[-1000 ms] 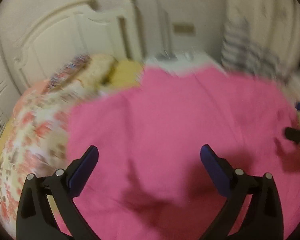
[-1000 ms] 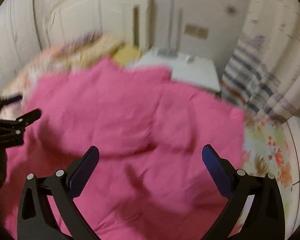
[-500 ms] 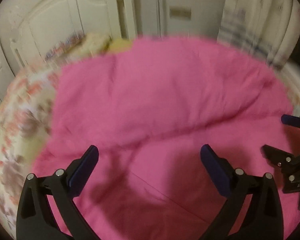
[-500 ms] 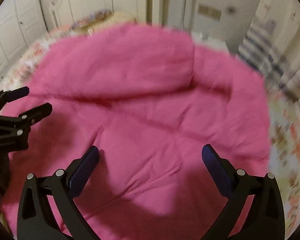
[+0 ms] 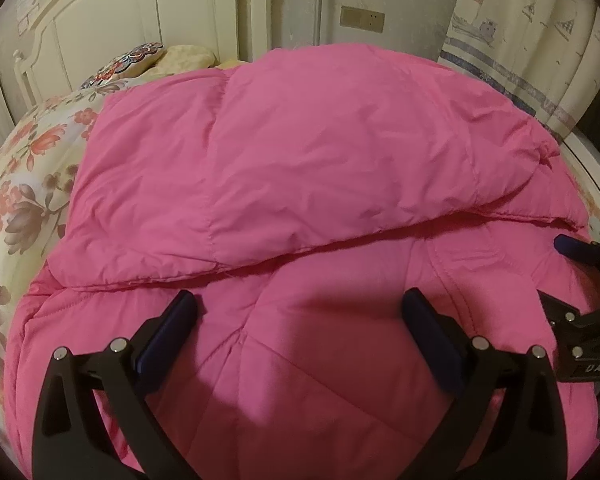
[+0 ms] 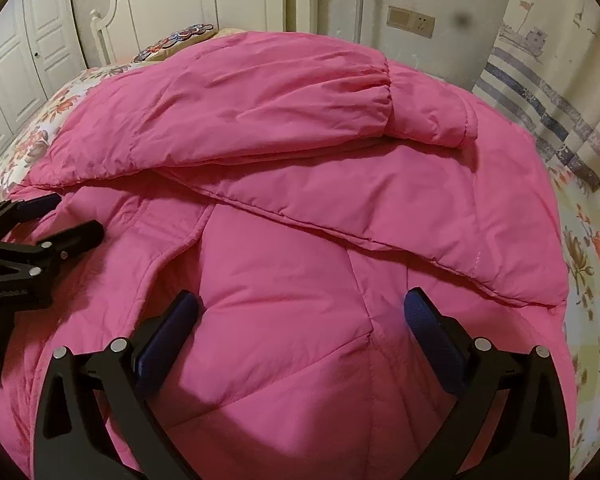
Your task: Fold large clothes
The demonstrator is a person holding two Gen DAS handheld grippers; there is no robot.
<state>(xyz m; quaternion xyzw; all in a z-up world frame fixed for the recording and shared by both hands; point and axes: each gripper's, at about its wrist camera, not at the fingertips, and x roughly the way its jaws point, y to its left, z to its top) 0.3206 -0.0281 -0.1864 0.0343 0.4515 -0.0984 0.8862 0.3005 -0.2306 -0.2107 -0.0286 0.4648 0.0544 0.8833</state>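
The fingers [image 5: 172, 332] of both the left gripper [image 5: 298, 316] and right gripper [image 6: 300, 314] are spread wide, holding nothing, above the pink padded jacket [image 6: 300, 184] lying half-folded on the floral bed [image 5: 24, 160]. Its puffy folded layer may spring back unless pressed flat.

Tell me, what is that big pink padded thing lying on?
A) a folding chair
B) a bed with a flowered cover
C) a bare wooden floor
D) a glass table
B: the pink padded garment is spread over a bed's flowered cover, with a white headboard and a patterned pillow behind it.
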